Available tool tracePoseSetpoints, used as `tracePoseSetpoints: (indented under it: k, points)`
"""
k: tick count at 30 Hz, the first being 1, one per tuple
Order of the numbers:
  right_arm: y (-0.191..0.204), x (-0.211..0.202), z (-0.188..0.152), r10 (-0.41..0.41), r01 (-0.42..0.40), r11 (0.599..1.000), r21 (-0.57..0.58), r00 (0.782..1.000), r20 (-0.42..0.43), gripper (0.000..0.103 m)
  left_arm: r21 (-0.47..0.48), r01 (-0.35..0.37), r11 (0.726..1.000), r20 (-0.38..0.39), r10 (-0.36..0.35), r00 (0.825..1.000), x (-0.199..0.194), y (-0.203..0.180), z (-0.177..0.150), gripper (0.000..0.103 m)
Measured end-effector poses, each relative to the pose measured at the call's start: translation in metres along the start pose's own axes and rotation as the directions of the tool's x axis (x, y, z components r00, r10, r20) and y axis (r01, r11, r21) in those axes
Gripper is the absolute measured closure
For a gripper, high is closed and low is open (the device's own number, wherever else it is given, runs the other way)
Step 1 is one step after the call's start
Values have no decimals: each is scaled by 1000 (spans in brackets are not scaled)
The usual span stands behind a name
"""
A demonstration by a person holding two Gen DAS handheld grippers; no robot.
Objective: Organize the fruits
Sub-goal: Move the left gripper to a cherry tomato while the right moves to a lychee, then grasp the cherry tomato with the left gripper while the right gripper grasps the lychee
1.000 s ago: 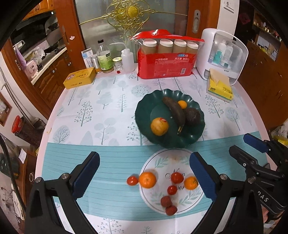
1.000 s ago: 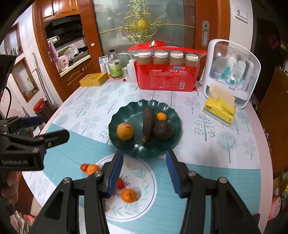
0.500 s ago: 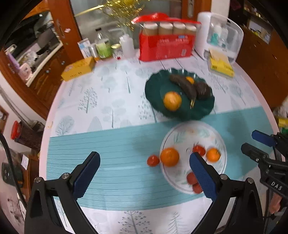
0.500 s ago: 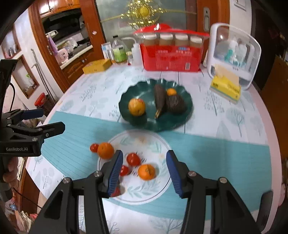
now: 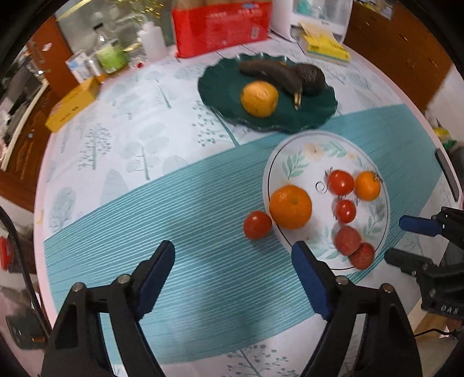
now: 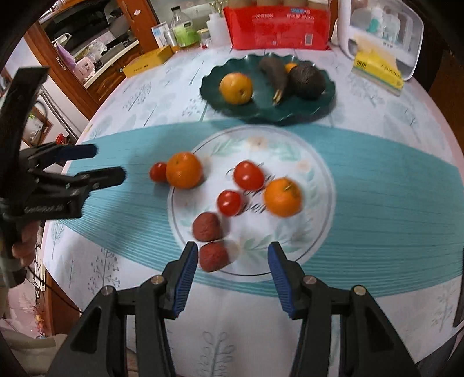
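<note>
A white floral plate holds a large orange at its left rim, a small orange, two tomatoes and two reddish lychees. One tomato lies on the cloth just left of the plate. Behind stands a dark green plate with an orange fruit, a dark banana and an avocado. My left gripper hovers over the cloth before the loose tomato, jaws closing with nothing between them. My right gripper is open above the plate's near rim, beside a lychee.
At the table's back stand a red pack of paper cups, bottles, a yellow box, a yellow tissue pack and a white organizer. The round table's edge runs close on the left and near sides.
Both grippers have come down toward the white plate, so the fruits look larger. The left gripper's jaws have narrowed. The right gripper's jaws keep the same gap.
</note>
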State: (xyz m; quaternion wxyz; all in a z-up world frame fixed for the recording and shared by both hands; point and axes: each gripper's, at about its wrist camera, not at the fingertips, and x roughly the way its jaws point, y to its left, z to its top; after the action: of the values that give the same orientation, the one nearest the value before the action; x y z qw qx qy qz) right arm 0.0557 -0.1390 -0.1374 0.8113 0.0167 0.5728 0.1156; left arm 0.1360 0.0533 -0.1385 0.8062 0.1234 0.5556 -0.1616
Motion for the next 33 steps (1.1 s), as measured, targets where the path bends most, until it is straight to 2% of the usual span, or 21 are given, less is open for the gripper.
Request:
tracePoseSetpoints:
  k: [7,12,17,19,21,25,28,33]
  points:
    - [18,21,-8,-10,10,1000,26,1000,-23,53,77,72,994,-37,-69,997,29,0,4,38]
    - [20,29,-11,-24,25,999,40,999,-31,53,101,114,988,-68,-108,992,45,-2,4,51]
    - [22,39,-14,-37,39,998,50,998,-41,53,109,140,984,-76,-132,988,57,-2,5,59]
    - [23,42,-15,-42,44,998,51,998,-41,55,101,152,983,-78,-144,986,61,-1,7,64]
    - [25,44,-16,-47,49,998,47,998,-43,64,97,161,982,-70,-155,985,63,0,8,65]
    - [24,48,-17,-70,72,996,55,997,-44,72,91,182,979,-58,-177,982,65,0,10,71]
    - [21,47,-18,-57,60,996,72,998,-35,72,100,190,977,-51,-185,981,65,-2,10,78]
    - [21,46,-22,-59,60,996,73,998,-25,73,104,190,976,-33,-187,982,63,-6,9,79]
